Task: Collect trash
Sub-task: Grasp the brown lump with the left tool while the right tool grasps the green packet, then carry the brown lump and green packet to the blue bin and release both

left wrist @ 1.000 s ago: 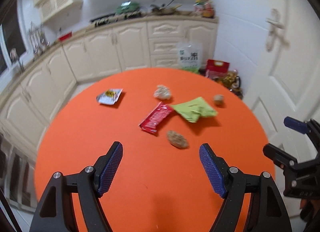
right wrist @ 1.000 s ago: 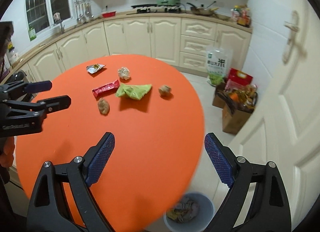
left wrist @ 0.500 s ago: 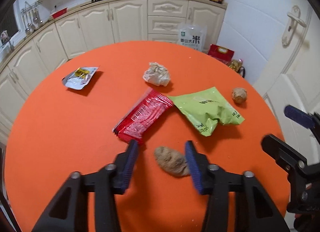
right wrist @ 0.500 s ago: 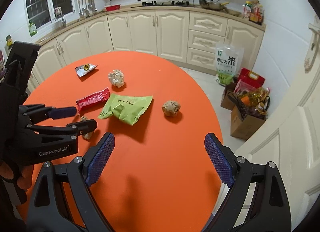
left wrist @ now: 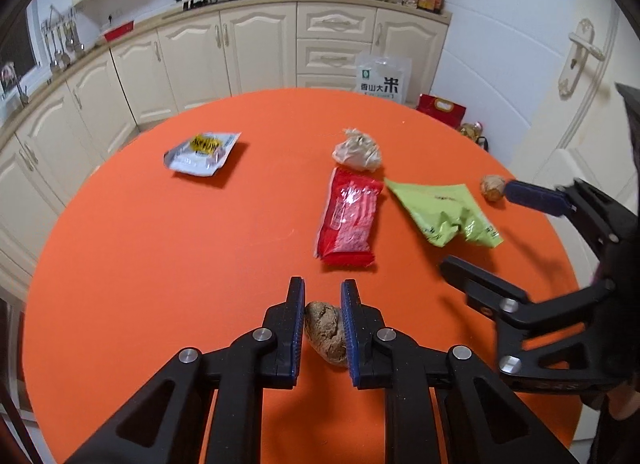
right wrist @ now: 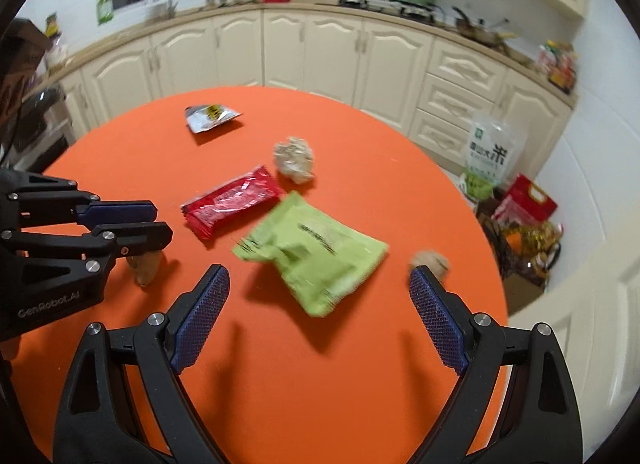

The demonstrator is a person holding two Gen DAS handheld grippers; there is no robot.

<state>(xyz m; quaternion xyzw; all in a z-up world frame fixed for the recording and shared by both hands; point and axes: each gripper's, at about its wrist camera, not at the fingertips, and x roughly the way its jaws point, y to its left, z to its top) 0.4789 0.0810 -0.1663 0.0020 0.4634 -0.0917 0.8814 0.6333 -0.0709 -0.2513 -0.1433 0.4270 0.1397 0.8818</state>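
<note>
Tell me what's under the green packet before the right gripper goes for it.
The green packet lies crumpled on the bare orange table, casting a shadow along its near edge. The red wrapper sits beside it. Whatever is beneath its middle is covered.

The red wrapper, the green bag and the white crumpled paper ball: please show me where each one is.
red wrapper (left wrist: pixel 349 219), left wrist view, middle of its shiny face
green bag (right wrist: pixel 310 250), right wrist view, centre of its flat panel
white crumpled paper ball (right wrist: pixel 294 159), right wrist view, middle of the ball
</note>
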